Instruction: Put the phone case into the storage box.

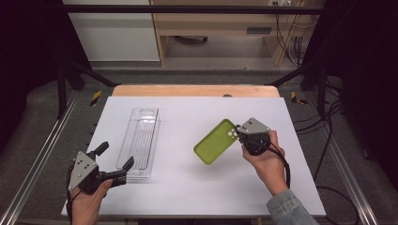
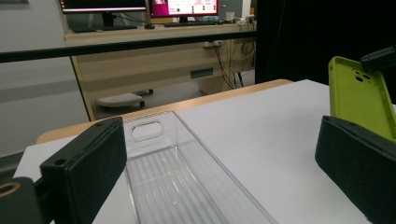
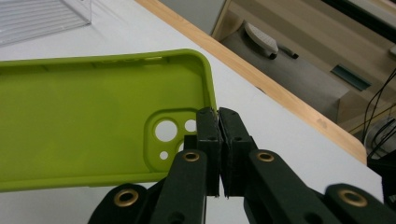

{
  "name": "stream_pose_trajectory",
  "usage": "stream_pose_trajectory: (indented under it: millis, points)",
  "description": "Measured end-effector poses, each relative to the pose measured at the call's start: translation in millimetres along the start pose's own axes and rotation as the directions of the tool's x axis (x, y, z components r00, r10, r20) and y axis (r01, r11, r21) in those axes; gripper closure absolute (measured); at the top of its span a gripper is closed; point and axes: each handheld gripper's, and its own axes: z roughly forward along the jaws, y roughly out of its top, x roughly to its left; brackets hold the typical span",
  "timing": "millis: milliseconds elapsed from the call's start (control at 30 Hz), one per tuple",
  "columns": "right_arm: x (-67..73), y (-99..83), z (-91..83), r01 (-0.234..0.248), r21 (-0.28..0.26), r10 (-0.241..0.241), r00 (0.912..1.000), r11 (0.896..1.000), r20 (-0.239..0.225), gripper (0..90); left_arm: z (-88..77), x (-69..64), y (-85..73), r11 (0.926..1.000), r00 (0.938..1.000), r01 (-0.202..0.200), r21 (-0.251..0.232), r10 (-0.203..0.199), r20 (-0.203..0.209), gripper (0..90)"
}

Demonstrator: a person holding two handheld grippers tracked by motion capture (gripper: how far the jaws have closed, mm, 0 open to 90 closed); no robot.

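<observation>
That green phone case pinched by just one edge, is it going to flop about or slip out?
The green phone case probably flexes somewhat: it looks like thin, soft material, yet it holds its shape while the right gripper pinches only its edge by the camera cutout. It seems light, since that small grip carries it. The matte surface likely resists slipping, though a bump could twist it loose.

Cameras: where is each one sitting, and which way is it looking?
High view: above the table, looking down; both hands and tools show.
Left gripper view: on the left tool, open jaws facing the clear tray.
Right gripper view: on the right tool, pinching the green phone case.
All share that case.
</observation>
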Motion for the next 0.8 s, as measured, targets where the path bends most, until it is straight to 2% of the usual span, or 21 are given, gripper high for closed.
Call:
stream_pose_trajectory:
  millis: [67,133,233,500,800]
  points:
    - [-0.2,0.8,-1.2,0.013,-0.003,-0.013,0.9998,1.0,0.015,88.1,4.4,-2.4,6.5,0.9999,1.0,-0.007,0.015,0.007,0.007,1.4]
    - [-0.9,0.9,-1.4,0.018,-0.01,-0.018,0.9996,1.0,0.023,88.0,11.2,-5.1,13.5,0.9988,0.9993,-0.031,0.038,0.03,0.023,1.1]
    - [-1.2,1.1,-1.4,0.02,-0.018,-0.02,0.9992,1.0,0.034,88.1,18.4,-7.1,20.8,0.9985,0.9981,-0.029,0.046,0.026,0.056,1.0]
    - [-1.5,1.5,0.3,0.049,-0.033,-0.046,0.9966,0.998,0.068,88.0,35.0,-11.8,42.7,0.9966,0.9943,-0.049,0.067,0.042,0.098,1.1]
    - [0.4,4.0,5.1,0.081,-0.043,-0.076,0.9924,0.996,0.096,88.1,52.9,-25.1,57.1,0.9913,0.9873,-0.094,0.092,0.081,0.137,1.1]
